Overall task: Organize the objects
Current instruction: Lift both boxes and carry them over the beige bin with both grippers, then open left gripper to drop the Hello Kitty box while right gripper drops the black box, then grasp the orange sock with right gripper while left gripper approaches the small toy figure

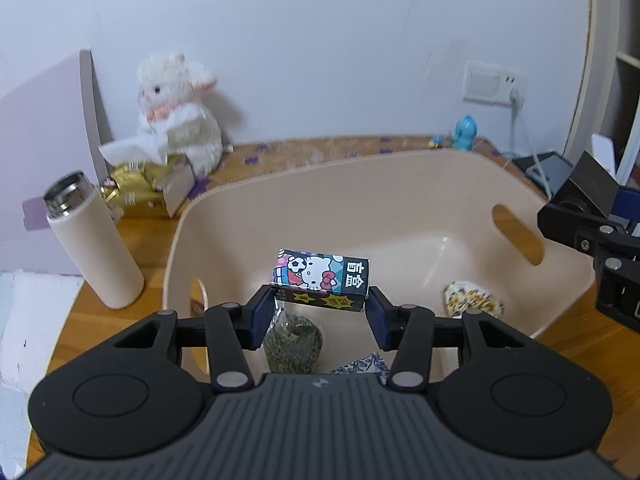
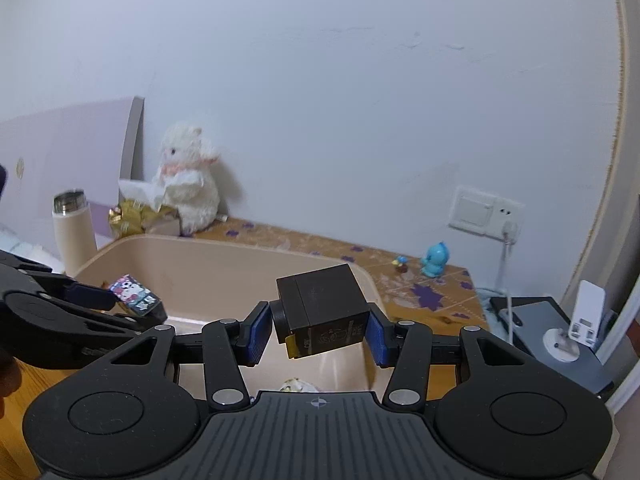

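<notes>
Two grippers hang over a beige plastic bin (image 1: 280,216) on a wooden table (image 1: 92,312), each with its fingers closed onto a small box. The left gripper (image 1: 320,308) clamps a cartoon-printed box (image 1: 322,278) lengthwise between its blue pads (image 1: 262,314), one pad against each short end; the box lies level above the bin's interior. Below it, on the bin floor at 6 o'clock in the left wrist view, lie a clear bag of green dried leaves (image 1: 294,342) and the corner of a blue patterned item (image 1: 366,364). A crumpled patterned mask (image 1: 474,300) rests at about 4 o'clock, near the wall with the handle slot (image 1: 516,234).

The right gripper (image 2: 320,330) pinches a dark brown box (image 2: 324,312), tilted, with a yellow tab at its lower left corner, held above the bin's near right part. In the left wrist view that box and gripper show at 3 o'clock.

Outside the bin, a cream thermos (image 1: 94,240) with a steel neck stands at 9 o'clock. A white plush toy (image 1: 180,108) sits against the wall at 11 o'clock behind a tissue box (image 1: 160,168) and gold wrappers (image 1: 128,190). A blue figurine (image 2: 434,260) stands at 2 o'clock below a wall socket (image 2: 486,210).
</notes>
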Demonstrator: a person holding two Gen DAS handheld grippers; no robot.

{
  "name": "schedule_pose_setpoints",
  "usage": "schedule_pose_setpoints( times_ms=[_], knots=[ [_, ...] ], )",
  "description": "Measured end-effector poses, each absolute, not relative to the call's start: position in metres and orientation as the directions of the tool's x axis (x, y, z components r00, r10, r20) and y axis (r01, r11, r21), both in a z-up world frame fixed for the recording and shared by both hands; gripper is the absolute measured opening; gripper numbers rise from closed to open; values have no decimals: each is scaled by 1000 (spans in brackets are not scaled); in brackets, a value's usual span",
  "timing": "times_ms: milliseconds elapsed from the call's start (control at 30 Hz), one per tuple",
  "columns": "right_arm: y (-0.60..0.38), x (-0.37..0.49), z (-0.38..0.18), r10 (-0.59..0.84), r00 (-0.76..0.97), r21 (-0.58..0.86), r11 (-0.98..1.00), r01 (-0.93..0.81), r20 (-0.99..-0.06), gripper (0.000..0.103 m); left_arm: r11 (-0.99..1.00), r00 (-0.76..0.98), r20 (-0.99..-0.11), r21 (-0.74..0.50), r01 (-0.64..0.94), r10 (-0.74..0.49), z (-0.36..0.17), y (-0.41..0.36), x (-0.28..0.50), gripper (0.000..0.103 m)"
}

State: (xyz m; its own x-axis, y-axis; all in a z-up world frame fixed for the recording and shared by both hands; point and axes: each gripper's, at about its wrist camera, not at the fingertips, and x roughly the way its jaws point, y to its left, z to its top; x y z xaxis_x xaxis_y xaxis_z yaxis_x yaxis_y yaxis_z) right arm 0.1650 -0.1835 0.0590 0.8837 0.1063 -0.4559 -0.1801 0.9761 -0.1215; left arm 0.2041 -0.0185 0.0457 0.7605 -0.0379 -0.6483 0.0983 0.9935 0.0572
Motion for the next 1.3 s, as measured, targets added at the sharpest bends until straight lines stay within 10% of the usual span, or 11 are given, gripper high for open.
schedule_pose_setpoints(
  times_ms=[500,900,1300],
  knots=[
    [-177,184,27,90,827,-134,972,-195,-554,51,992,717,-697,97,78,12,29,-23,211,53],
    [-198,136,60,109,872,-134,972,-195,-476,67,998,752,-660,50,44,0,70,-20,165,87],
    [-225,90,37,79,838,-169,965,-200,-540,71,999,725,-689,16,30,-10,57,-33,113,90]
  ],
)
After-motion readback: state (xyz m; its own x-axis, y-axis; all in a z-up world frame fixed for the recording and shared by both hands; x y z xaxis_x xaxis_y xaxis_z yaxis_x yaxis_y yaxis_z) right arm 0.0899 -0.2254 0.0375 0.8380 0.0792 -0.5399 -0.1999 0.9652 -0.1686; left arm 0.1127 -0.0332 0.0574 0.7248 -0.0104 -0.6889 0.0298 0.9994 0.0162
